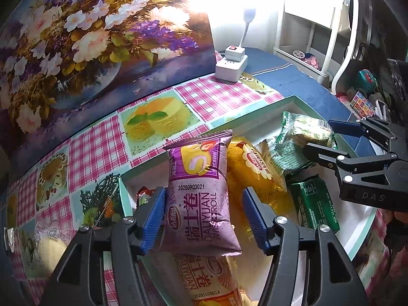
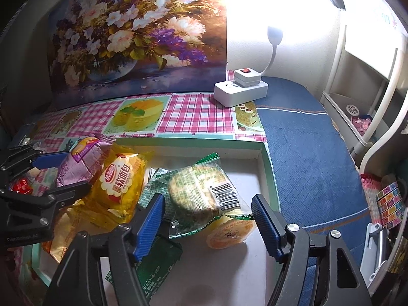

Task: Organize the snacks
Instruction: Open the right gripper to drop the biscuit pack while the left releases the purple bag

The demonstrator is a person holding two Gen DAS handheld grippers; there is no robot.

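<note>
I see the table with its checkered cloth (image 2: 193,112), and on it the shallow tray (image 2: 265,163) where I am collecting the snacks. Most packets lie already inside: the yellow bread packet (image 2: 119,183), the green cracker packets (image 2: 199,191), a dark green packet (image 1: 315,204) and an orange jelly cup (image 2: 229,232). My left gripper (image 1: 204,219) stands around the purple Swiss roll packet (image 1: 201,199); the left pad touches it, the right pad is apart, so I judge it released over the tray. My right gripper (image 2: 206,219) is open around the cracker packets, not pressing. Outside the tray remain a clear-wrapped bun (image 1: 48,250) and a small red packet (image 2: 21,186), so some work is left.
</note>
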